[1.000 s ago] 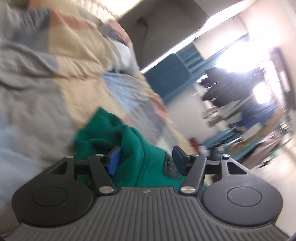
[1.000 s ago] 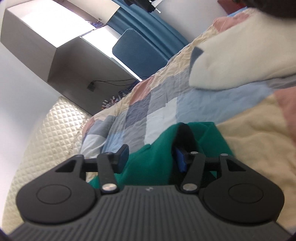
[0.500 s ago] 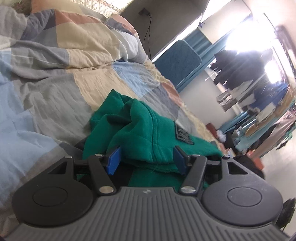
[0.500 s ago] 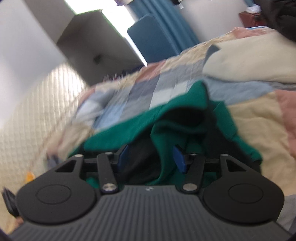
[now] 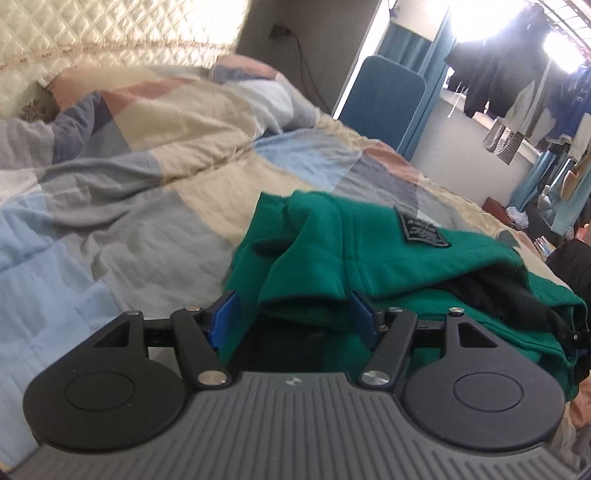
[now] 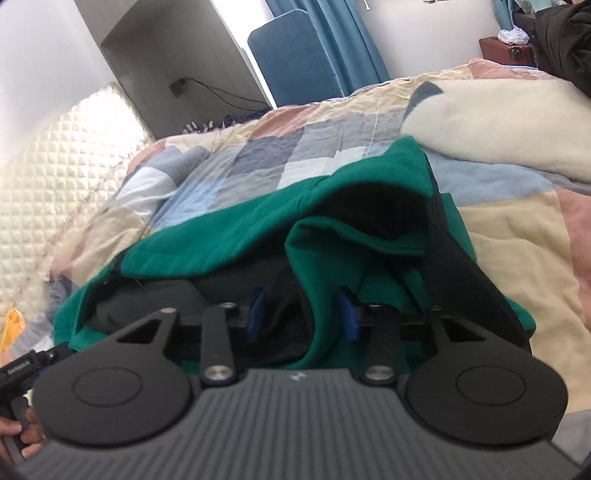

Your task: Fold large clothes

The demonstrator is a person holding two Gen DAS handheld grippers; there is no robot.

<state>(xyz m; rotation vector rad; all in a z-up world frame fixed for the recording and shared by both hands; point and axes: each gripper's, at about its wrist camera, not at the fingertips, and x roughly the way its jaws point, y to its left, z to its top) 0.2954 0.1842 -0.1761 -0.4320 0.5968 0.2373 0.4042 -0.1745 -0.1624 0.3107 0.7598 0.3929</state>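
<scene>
The green sweatshirt (image 5: 369, 258) lies crumpled on the patchwork quilt (image 5: 129, 221), its black lining turned out in places.

Left wrist view: the left gripper (image 5: 293, 319) stands with its jaws well apart, and the blue pads (image 5: 225, 317) straddle a thick rolled edge of green fleece at 12 o'clock without pinching it. A black sewn patch (image 5: 423, 230) sits at 1 o'clock. The black lining gapes at 3 o'clock. The quilted headboard (image 5: 110, 33) runs from 10 to 12 o'clock, and dark hanging clothes (image 5: 491, 77) fill 2 o'clock.

Right wrist view: the right gripper (image 6: 301, 314) is also open, somewhat less wide. A hanging fold of the sweatshirt (image 6: 229, 236) drops between its pads, yet neither pad visibly presses it, so I judge it not held. A cream blanket (image 6: 498, 122) lies at 2 o'clock and a blue chair (image 6: 295, 59) at 12 o'clock.

Only the left view shows the patch. Only the right view shows the open cavity of the garment and, at 8 o'clock, the other tool with a hand (image 6: 18, 439) on it.

By its look the fabric is soft, thick and limp. It should be fairly light, sag wherever unsupported, and grip easily. The double-layered hem or a seam looks the soundest hold, 1 corner per gripper.
</scene>
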